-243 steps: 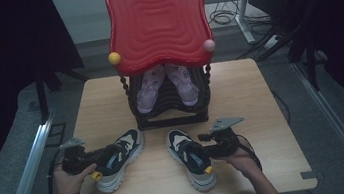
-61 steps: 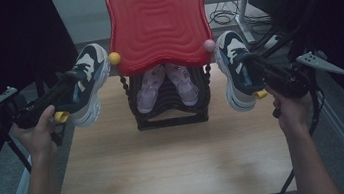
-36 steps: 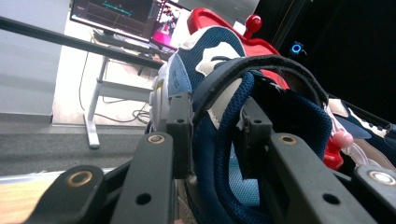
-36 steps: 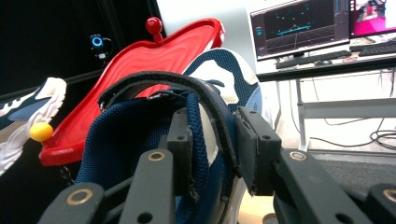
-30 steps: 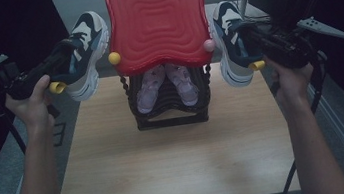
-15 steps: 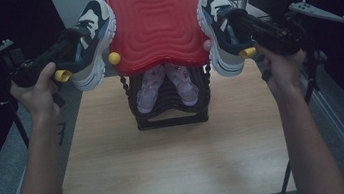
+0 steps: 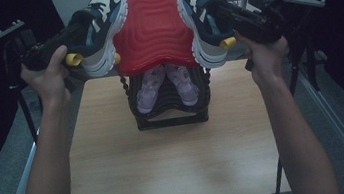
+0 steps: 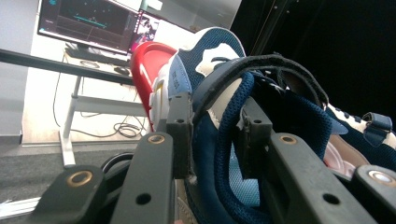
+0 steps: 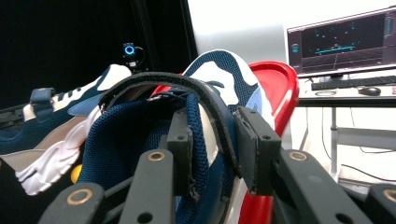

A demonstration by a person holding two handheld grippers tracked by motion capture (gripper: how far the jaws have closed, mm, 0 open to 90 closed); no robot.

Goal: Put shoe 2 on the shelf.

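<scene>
Two navy, white and light-blue sneakers are held up in the air on either side of a red wavy tray that tops a black shoe rack. My left gripper is shut on the collar of the left sneaker, and its fingers pinch the mesh heel. My right gripper is shut the same way on the right sneaker, whose collar sits between the jaws. Both toes point up and away, level with the red tray's edges.
A pair of pink shoes rests inside the rack at the back of the wooden table. Beyond the rack stands a desk with monitors. Metal rails run along the floor beside the table.
Both sneakers were picked off the table and lifted. Over the last second they rose further and closed in on the red tray's two sides.
</scene>
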